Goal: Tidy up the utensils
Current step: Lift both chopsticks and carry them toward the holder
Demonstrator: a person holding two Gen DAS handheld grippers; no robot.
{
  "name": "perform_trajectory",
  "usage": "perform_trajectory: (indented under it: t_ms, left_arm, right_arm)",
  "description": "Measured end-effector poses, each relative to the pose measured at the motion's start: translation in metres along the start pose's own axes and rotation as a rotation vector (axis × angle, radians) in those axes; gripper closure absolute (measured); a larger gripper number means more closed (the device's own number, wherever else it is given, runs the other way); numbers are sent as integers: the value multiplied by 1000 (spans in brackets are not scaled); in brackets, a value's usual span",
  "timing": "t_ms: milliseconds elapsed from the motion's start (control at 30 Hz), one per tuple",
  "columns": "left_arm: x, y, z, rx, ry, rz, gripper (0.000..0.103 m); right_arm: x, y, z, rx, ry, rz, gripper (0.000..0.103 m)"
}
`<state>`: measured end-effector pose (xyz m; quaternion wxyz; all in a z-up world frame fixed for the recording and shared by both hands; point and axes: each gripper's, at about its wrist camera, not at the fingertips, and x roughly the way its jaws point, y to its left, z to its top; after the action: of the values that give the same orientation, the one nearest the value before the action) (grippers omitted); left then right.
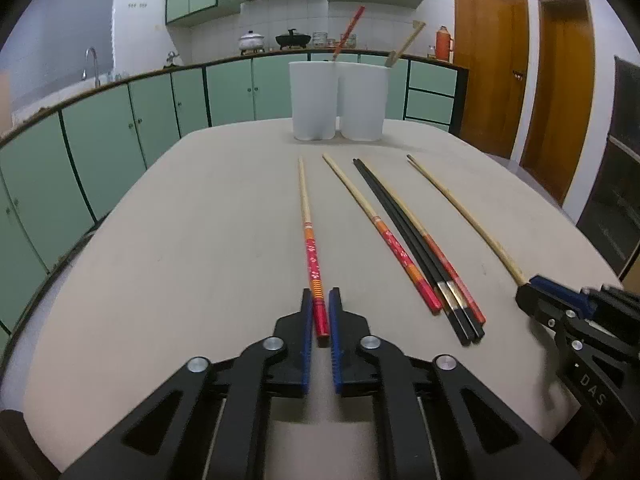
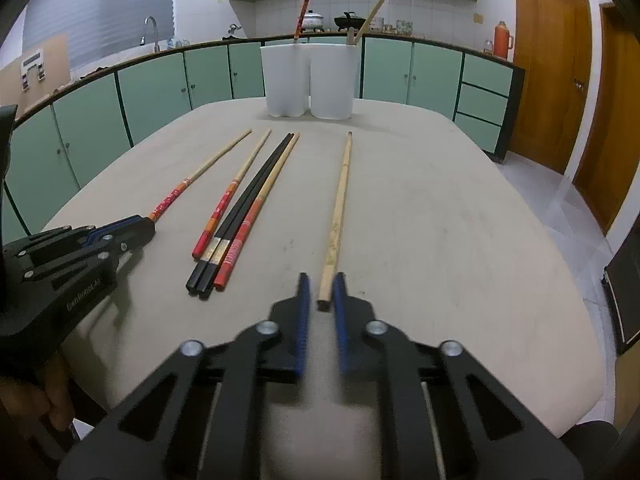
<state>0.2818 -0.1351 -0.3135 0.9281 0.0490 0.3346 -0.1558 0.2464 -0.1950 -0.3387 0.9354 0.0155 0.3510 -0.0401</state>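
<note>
barely begun: one red chopstick (image 1: pixel 349 32) and one plain one (image 1: pixel 406 44) stand in the far white holders (image 1: pixel 340 100), while the left gripper (image 1: pixel 320 320) pinches a red stick (image 1: pixel 310 248), the right gripper (image 2: pixel 322 292) pinches a plain stick (image 2: pixel 340 200), and four sticks (image 1: pixel 416 240) lie between them on the table (image 1: pixel 180 240).

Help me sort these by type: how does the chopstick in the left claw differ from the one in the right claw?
The left claw is shut on the red-handled chopstick, whose thick end is red and orange with a white pattern; the right claw is shut on the plain wooden chopstick, bare pale wood along its length. The patterned one lies left of the loose group, the plain one right of it. Both lie flat on the table, tips toward the white holders.
</note>
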Motion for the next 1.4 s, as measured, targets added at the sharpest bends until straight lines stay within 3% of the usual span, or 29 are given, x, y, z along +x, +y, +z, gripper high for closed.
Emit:
perform_trajectory:
  t_ms: [300,433,767,967,1067,1267,1400]
  left_arm:
    - [-35,17,22,-115,65,-37,98]
    - [-60,22,33,-141,76,-49,98]
    - [-120,35,78,-114,-60,-56,97]
    - [-123,44,111,-115,-89,-65,97]
    - [-122,47,113,-106,-103,-47,97]
    - [-112,49,116,-122,-95,-57,97]
    - [-110,45,121,-113,-111,-47,97]
  right_arm:
    - [-48,-19,29,92,-29,50,96]
    - [-86,-20,52,74,-87,70,96]
    - [-135,-13,111,-3,-223,103,98]
    - [-122,-15,136,-31,-204,105,97]
    - [-121,-23,118,-10,-205,88,94]
    - [-91,-22,11,65,-9,86,94]
    - [-88,-14,-31,68,76,87,92]
